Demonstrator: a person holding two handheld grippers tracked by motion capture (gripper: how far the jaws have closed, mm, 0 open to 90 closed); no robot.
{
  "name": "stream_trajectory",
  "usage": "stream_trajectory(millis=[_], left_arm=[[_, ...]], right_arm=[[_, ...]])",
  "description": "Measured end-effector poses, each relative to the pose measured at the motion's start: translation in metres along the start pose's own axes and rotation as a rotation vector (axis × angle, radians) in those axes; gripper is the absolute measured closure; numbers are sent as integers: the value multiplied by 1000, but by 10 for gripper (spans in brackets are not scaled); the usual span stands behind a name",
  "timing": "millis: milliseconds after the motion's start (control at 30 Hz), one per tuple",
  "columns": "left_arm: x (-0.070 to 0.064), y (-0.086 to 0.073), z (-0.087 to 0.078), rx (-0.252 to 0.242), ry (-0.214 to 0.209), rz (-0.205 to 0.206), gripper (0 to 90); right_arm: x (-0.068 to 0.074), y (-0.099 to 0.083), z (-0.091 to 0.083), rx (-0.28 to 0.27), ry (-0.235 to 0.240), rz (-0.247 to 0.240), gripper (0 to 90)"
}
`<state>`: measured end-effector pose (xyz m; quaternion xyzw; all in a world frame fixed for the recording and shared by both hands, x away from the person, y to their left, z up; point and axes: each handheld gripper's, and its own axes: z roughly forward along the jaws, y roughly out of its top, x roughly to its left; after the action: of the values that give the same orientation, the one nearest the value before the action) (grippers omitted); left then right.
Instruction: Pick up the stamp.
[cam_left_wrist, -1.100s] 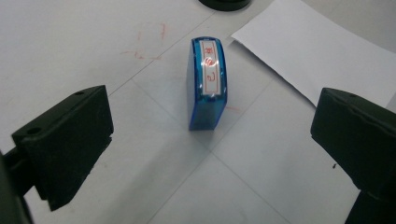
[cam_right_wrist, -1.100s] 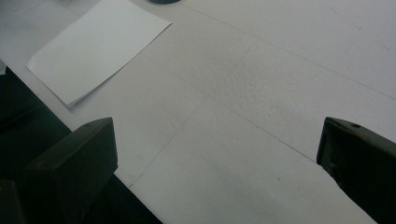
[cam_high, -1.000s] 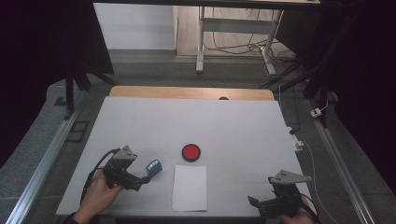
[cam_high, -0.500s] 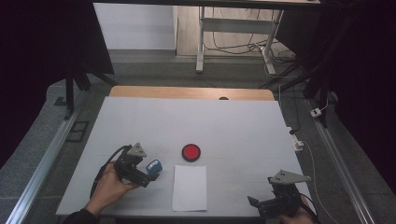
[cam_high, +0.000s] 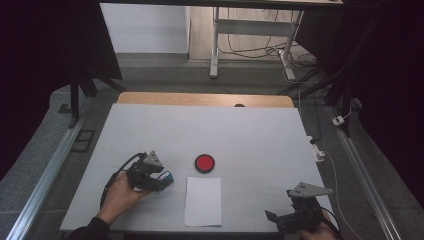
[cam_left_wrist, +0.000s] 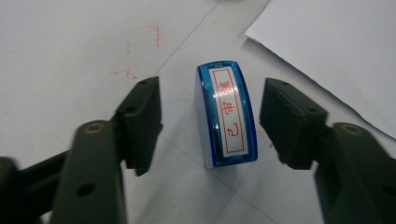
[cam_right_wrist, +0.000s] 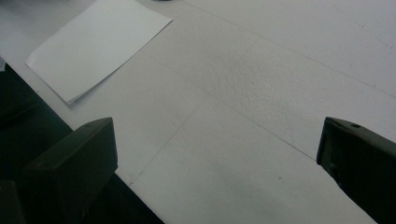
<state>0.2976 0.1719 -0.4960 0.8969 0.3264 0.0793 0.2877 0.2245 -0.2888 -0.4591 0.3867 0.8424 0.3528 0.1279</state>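
Note:
A small blue stamp (cam_left_wrist: 227, 116) with a white label and red characters lies on the white table (cam_high: 240, 135). My left gripper (cam_left_wrist: 210, 119) is open with one jaw on each side of the stamp and gaps on both sides. In the high view the stamp (cam_high: 169, 176) sits at the tip of the left gripper (cam_high: 159, 181), left of a white sheet of paper (cam_high: 203, 200). A red round pad (cam_high: 204, 162) lies just beyond the paper. My right gripper (cam_high: 280, 220) is open near the table's front right edge, over bare table (cam_right_wrist: 243, 107).
The paper's corner (cam_right_wrist: 93, 46) lies to the upper left in the right gripper view, and the table's front edge (cam_right_wrist: 98, 154) runs close below it. Red pen marks (cam_left_wrist: 140, 51) stain the table by the stamp. A wooden strip (cam_high: 200, 99) borders the far side.
My left gripper has moved right and forward to the stamp, so its jaws now straddle it. The right gripper has stayed in place.

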Motion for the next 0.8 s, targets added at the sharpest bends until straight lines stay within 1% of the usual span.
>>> stream_trajectory(millis=[100, 200, 333, 467, 500, 633, 667, 733, 800], left_arm=[[0, 0, 0, 8, -10, -3, 543], [-1, 0, -1, 19, -6, 5, 694], [-1, 1, -1, 27, -4, 6, 702], [-1, 2, -1, 24, -6, 1, 703], [-1, 2, -2, 23, -11, 0, 703], [0, 5, -7, -9, -46, -14, 703], [-1, 6, -8, -16, -62, -12, 703], [-3, 8, -9, -20, -62, -8, 703], [-5, 11, -10, -25, -69, 11, 703]], right_arm=[[0, 0, 0, 0, 0, 0, 0], [0, 0, 0, 1, 1, 1, 0], [0, 0, 0, 2, 1, -1, 0], [0, 0, 0, 2, 2, 0, 0], [0, 0, 0, 2, 3, 1, 0], [0, 0, 0, 2, 4, 0, 0], [0, 0, 0, 2, 4, 0, 0], [0, 0, 0, 2, 4, 0, 0], [0, 0, 0, 2, 4, -2, 0]])
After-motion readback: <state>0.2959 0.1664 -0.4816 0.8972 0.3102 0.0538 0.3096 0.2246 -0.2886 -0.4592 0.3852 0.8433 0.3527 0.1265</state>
